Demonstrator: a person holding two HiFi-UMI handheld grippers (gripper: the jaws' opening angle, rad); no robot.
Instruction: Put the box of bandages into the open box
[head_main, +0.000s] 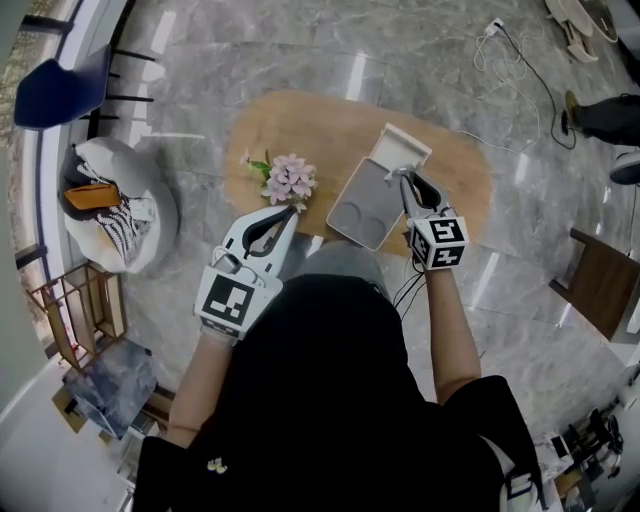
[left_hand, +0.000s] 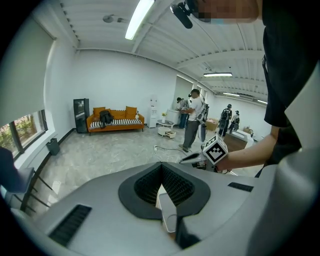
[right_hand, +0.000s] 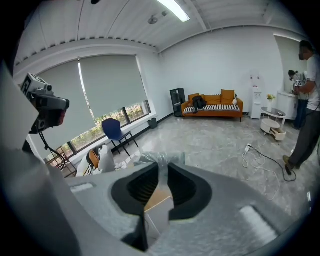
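Box of bandages (right_hand: 156, 160) (clear-wrapped) is clamped in the right gripper (head_main: 405, 179) above the open box (head_main: 350, 186) at upper right of centre, while the left gripper (head_main: 292, 209), jaws together, is held beside the flowers (head_main: 290, 180).

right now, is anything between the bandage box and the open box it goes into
Nothing visible. The right gripper holds the box of bandages just over the open box; the flowers lie off to its left.
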